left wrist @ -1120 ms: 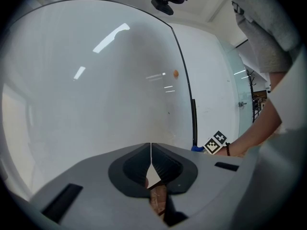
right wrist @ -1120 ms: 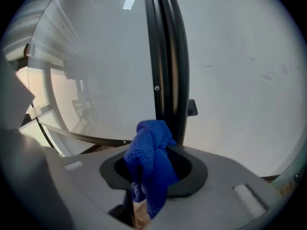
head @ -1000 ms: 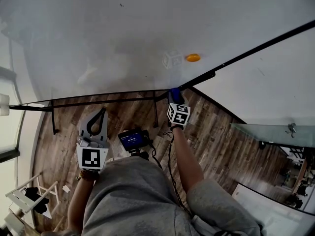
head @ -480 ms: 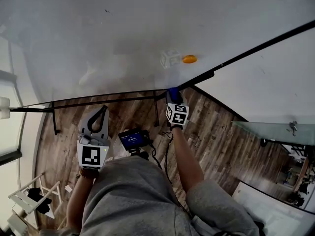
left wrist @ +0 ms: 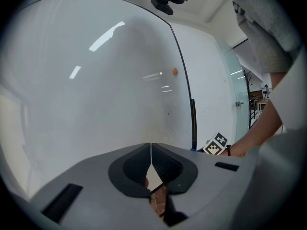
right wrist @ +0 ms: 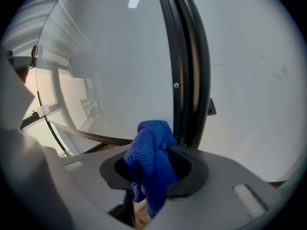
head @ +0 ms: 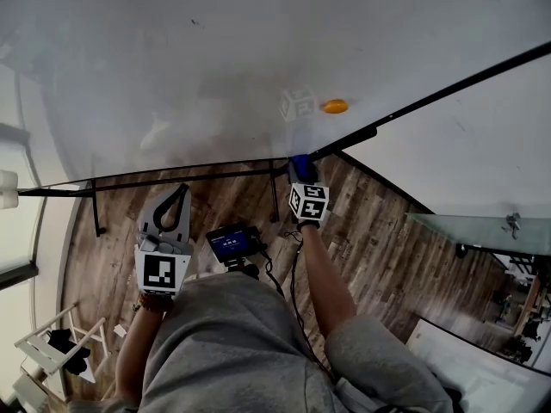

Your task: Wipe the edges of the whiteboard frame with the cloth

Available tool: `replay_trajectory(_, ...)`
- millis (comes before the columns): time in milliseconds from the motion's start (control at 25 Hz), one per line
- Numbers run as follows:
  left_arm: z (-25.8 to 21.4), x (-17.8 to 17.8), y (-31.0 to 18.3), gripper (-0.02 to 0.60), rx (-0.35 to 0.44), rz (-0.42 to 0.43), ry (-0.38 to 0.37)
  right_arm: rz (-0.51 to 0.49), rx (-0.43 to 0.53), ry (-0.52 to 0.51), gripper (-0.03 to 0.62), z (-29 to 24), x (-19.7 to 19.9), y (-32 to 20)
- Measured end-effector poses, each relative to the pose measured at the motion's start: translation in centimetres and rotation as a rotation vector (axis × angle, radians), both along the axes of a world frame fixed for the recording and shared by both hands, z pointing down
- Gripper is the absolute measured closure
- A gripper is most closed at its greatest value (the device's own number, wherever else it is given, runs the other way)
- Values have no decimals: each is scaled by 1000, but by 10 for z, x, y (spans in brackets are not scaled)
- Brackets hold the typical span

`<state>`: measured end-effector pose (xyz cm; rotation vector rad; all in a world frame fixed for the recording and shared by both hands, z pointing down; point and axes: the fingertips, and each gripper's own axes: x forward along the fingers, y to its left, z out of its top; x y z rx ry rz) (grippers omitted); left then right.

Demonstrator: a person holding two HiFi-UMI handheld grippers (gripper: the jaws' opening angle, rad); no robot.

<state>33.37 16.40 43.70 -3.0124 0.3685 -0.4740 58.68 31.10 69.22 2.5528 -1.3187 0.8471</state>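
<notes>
Grey left gripper low at left, jaws pressed together, nothing between them, held apart from whiteboard, below its bottom bar. Small screen device between arms, over wood floor. Next, right gripper clamped on blue cloth; cloth bunched, sticking out past jaw tips. Cloth sits at lower corner of black frame, just beside side bar; contact not clear. Orange magnet on board, up and right of cloth.
</notes>
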Motion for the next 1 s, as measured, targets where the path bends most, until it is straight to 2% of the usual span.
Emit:
replay_trajectory(120,0,-3,-3,568,15,-4,2,-22,-12,13,451,0,-4,-3)
replay_trajectory(480,1,-7,-5,568,-12,-11,-7,-55,-22,9,453,1,-16,-16)
replay_trajectory(640,0,-9,-8,568,4,-15,31,-67,-22,8,453,1,-21,-19)
replay_trajectory(760,0,-10,-11,568,34,-12,22,-67,-25,7,453,1,-21,-19)
replay_trajectory(920,1,-12,-9,568,0,-24,3,-72,-21,-1,454,1,-24,-21)
replay_trajectory(1000,1,-12,-12,568,15,-23,9,-72,-18,-5,454,1,-25,-23)
